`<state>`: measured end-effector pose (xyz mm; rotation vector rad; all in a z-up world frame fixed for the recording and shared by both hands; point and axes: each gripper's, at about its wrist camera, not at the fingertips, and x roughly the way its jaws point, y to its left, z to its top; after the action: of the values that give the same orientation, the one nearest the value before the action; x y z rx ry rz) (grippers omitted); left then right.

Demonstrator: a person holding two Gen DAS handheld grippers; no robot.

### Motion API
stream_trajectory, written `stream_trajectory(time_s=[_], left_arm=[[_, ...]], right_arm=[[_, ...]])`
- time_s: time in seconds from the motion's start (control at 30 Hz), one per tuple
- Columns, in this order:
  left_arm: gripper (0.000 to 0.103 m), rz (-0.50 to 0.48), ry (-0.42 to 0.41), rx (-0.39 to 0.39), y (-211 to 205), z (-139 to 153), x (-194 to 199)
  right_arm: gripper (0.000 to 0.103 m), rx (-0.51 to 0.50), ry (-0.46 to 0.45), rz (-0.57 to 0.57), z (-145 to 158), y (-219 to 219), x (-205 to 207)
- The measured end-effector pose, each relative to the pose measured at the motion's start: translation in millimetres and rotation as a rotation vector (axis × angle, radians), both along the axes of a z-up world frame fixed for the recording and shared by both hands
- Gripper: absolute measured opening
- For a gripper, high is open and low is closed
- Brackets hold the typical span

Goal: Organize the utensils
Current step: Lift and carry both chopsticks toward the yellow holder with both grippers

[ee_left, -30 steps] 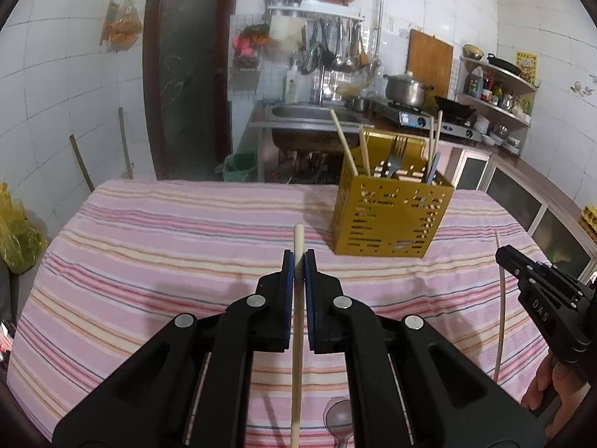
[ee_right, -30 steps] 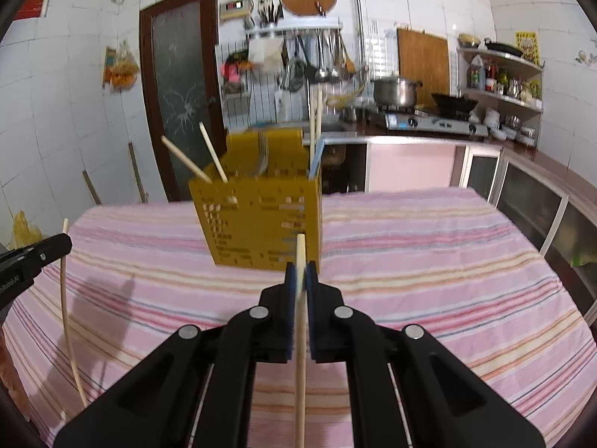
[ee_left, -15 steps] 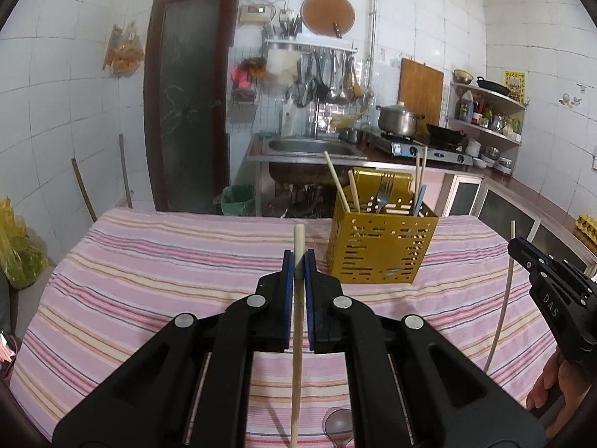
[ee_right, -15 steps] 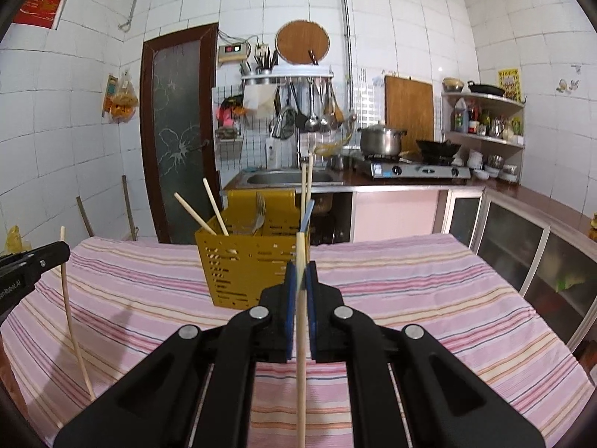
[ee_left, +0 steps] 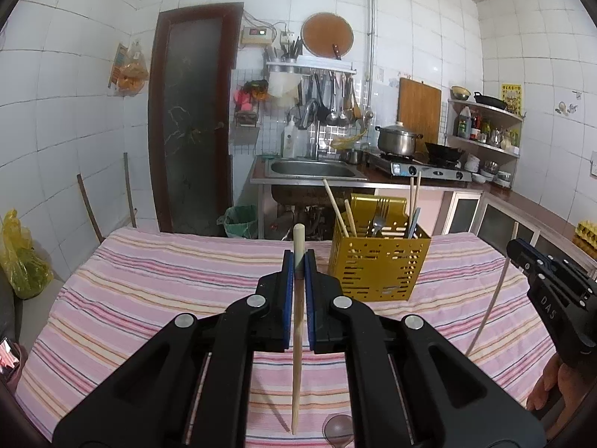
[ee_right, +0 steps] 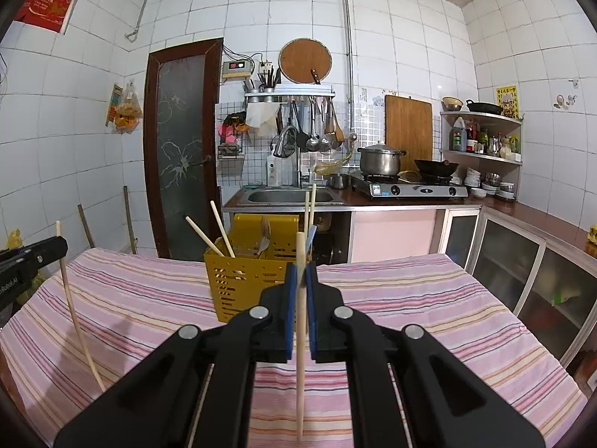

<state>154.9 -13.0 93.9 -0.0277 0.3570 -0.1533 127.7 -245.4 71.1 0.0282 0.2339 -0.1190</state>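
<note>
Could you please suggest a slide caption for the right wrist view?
Right claw shut on a wooden chopstick, facing the yellow utensil caddy on the striped tablecloth.

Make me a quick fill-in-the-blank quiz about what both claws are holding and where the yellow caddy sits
1. Each claw, left and right, is shut on one wooden ____.
2. The caddy holding a fork is colored ____.
3. The caddy stands on a ____ tablecloth.
4. In the left view, the caddy is to the ____ of the left claw.

Missing words: chopstick; yellow; striped; right
</note>
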Motion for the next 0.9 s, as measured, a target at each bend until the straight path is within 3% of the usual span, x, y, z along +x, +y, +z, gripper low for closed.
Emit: stream_trajectory(time_s=[0.6,0.9], left_arm=[[0.004,-0.035,-0.055,-0.016,-15.8,33.8,15.8],[0.004,-0.077,-0.115,-0.036,-42.3,76.3,57.8]], right_arm=[[0.006,-0.018,-0.042,0.001,30.4,-5.6,15.7],[0.006,-0.031,-0.12,-0.008,79.4,-15.6,36.8]])
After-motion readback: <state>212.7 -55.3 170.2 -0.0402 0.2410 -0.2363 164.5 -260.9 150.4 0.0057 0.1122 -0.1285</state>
